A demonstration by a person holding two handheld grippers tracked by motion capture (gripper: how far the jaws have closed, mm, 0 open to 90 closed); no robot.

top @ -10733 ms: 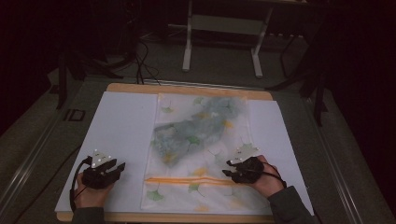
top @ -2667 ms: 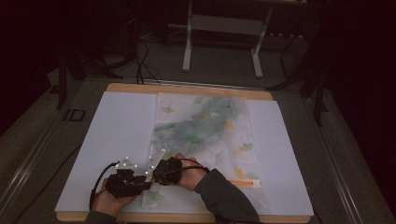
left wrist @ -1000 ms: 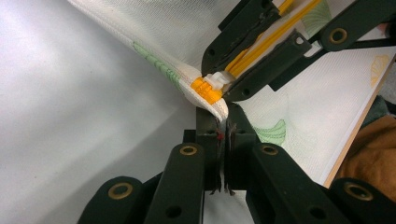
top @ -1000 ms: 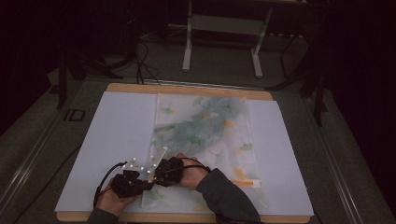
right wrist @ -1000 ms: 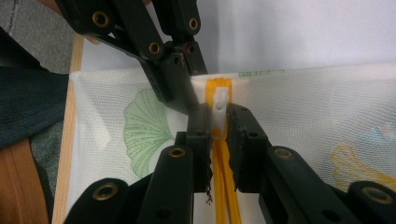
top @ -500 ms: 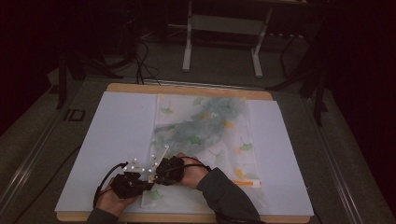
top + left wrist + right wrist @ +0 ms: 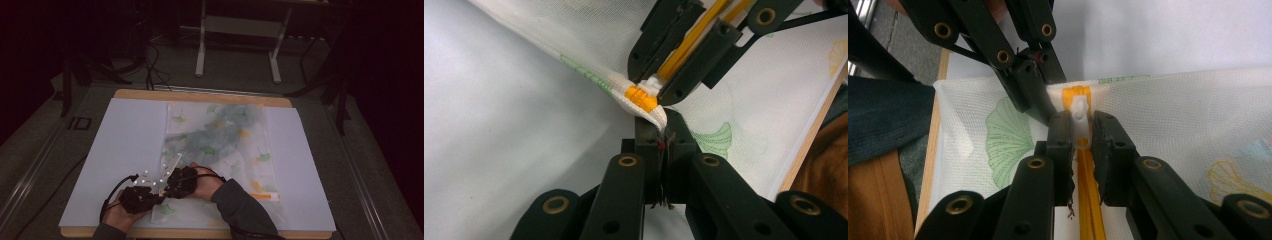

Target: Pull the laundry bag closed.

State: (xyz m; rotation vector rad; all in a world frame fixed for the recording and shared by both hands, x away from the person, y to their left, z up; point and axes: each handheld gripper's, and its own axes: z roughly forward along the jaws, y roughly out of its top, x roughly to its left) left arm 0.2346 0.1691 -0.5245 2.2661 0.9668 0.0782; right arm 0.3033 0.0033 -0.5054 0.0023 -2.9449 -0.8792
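Note:
A white mesh bag (image 7: 220,135) printed with leaves lies flat on a white sheet, something grey-green inside it. Its orange zipper (image 7: 262,196) runs along the near edge. At the near left corner both grippers meet. My left gripper (image 7: 159,194) is shut on the bag's cloth edge (image 7: 659,116), just past the zipper's orange end (image 7: 640,99). My right gripper (image 7: 1079,125) is shut on the white zipper pull (image 7: 1078,112), with the orange zipper (image 7: 1088,195) running back between its jaws. The right gripper (image 7: 659,85) faces the left one, tips almost touching.
The white sheet (image 7: 125,140) covers a wooden table whose edge (image 7: 200,233) runs close below the hands. A dark sleeve (image 7: 245,210) crosses the bag's near part. A metal stand (image 7: 240,30) and cables (image 7: 150,70) lie beyond the table's far side.
Since 10.7 s ago my right gripper has crossed from the bag's near right corner to the near left, meeting my left gripper. Over the last second both have barely moved.

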